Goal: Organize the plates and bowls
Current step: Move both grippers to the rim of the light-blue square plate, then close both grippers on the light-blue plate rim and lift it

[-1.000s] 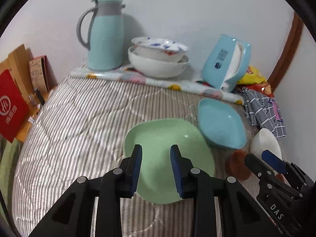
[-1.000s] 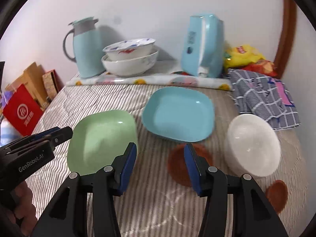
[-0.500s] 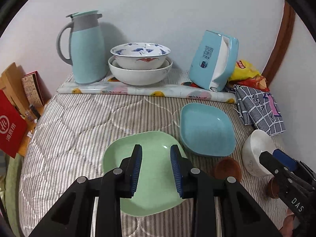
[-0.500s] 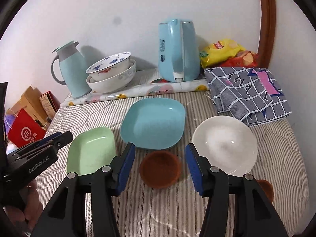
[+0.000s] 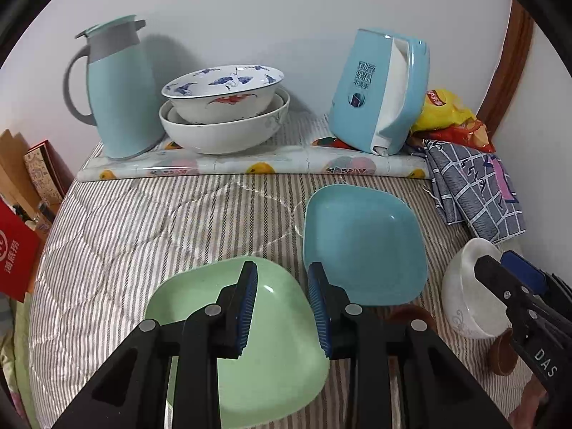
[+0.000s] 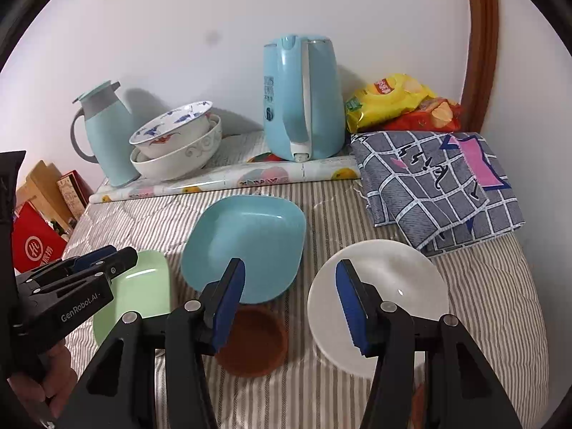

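Green plate point(image 5: 257, 350) lies under the left claw point(image 5: 282, 307), part-open and empty; right claw point(image 6: 289, 304) gapes wide, empty.

My left tongs point(image 5: 282, 307) and right tongs point(image 6: 290, 307) are matt black plastic with ribbed blue pads and small metal rivets. The green plate point(image 5: 264, 357) and blue plate point(image 5: 364, 243) look like smooth, softly glossy plastic. The white bowl point(image 6: 386, 286) is shiny glazed ceramic. The brown saucer point(image 6: 255, 346) looks matt. Under them lies a quilted striped cloth point(image 5: 143, 221), soft and matt. The kettle point(image 6: 304, 100) is glossy plastic.
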